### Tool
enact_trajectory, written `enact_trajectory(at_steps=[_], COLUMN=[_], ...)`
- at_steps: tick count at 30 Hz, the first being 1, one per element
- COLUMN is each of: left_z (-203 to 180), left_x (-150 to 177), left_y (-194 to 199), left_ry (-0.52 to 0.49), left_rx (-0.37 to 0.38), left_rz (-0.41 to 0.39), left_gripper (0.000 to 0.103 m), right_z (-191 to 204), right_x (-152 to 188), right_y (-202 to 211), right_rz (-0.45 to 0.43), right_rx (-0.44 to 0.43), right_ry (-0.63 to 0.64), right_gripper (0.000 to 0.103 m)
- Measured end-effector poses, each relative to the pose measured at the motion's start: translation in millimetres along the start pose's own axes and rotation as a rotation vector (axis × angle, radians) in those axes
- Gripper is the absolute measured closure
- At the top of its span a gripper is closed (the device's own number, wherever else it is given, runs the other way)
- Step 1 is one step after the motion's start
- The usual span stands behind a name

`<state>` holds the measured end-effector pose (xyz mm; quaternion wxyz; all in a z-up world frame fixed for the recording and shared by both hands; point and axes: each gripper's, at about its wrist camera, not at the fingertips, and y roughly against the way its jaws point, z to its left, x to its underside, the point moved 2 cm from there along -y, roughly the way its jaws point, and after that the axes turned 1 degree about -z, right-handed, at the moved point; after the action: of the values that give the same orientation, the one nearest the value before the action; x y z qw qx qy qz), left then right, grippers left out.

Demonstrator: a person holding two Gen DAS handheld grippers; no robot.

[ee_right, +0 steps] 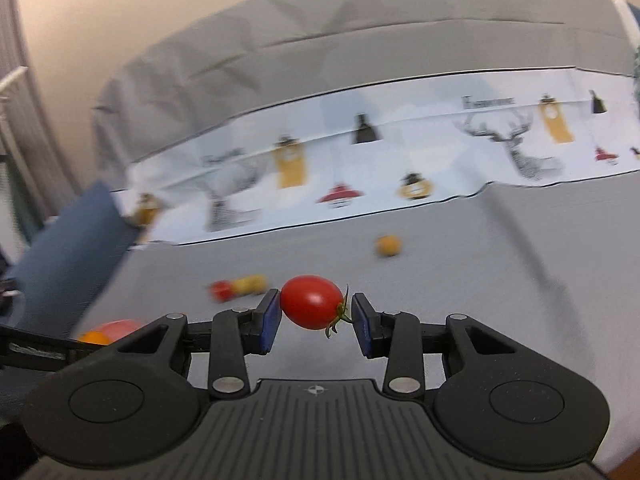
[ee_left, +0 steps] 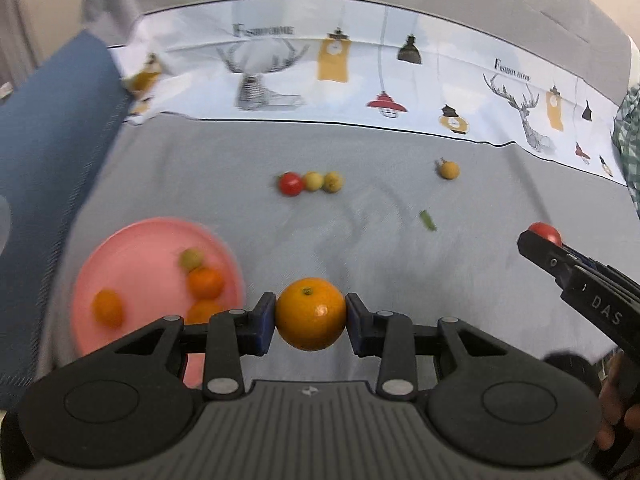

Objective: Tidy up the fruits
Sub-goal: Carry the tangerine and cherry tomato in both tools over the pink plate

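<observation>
My left gripper point(ee_left: 311, 316) is shut on an orange point(ee_left: 311, 313) and holds it above the grey cloth, just right of a pink plate point(ee_left: 132, 252). The plate holds several small oranges point(ee_left: 205, 282) and a greenish fruit point(ee_left: 191, 259). My right gripper point(ee_right: 313, 310) is shut on a red cherry tomato point(ee_right: 312, 301), stem to the right; it also shows at the right edge of the left wrist view point(ee_left: 538, 240). On the cloth lie a red tomato point(ee_left: 291, 183), two yellow fruits point(ee_left: 323, 181) in a row, and a lone yellow-orange fruit point(ee_left: 448, 169).
A small green stem piece point(ee_left: 427, 220) lies on the grey cloth. A white patterned cloth strip point(ee_left: 360, 80) runs along the back. A blue cushion point(ee_left: 48, 128) stands at the left. The plate edge shows low left in the right wrist view point(ee_right: 116, 326).
</observation>
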<state>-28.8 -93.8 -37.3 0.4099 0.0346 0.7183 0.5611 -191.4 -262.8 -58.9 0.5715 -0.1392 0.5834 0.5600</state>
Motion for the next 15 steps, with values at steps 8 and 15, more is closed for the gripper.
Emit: enact_trajectory(at_steps=[8, 15], left_z=[49.9, 86.2], left_x=[61.9, 100.8], left_y=[72.1, 118.0], left_ry=[0.068, 0.138], left_rx=[-0.055, -0.061], left_rz=[-0.062, -0.142], left_gripper=[0.062, 0.062], right_z=[91.8, 153.6], right_x=[19.1, 40.3], right_y=[73.7, 115.6], right_rz=[0.013, -0.007], right_rx=[-0.186, -0.237], right_ry=[0.097, 0.285], right_gripper=[0.063, 0.063])
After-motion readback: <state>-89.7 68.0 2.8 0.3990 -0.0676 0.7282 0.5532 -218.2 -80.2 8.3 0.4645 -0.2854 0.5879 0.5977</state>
